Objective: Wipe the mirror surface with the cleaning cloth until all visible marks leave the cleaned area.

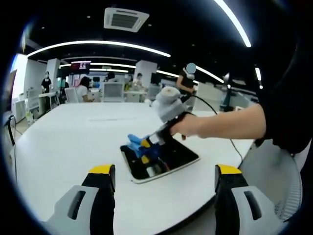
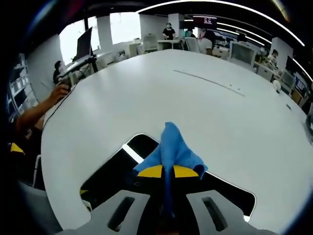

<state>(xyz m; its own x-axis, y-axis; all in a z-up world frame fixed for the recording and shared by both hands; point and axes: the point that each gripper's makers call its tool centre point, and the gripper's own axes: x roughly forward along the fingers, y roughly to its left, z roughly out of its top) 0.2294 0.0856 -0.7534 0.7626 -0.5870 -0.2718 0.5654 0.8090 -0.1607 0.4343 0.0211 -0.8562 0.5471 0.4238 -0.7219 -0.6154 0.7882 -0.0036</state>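
Observation:
A rectangular mirror (image 1: 172, 157) with a white rim lies flat on the white table (image 1: 73, 137). In the left gripper view a person's hand brings the right gripper (image 1: 146, 143) in from the right. It presses a blue cleaning cloth (image 1: 138, 145) onto the mirror's far left part. My left gripper (image 1: 165, 176) hovers in front of the mirror, open and holding nothing. In the right gripper view the right gripper (image 2: 168, 171) is shut on the blue cloth (image 2: 172, 147), which bunches up over the dark mirror (image 2: 113, 170).
The broad table (image 2: 195, 98) stretches far beyond the mirror. A grey mesh chair (image 1: 276, 169) stands at the near right edge. A person's arm (image 2: 36, 113) reaches in at the table's left side. People, chairs and desks fill the office behind.

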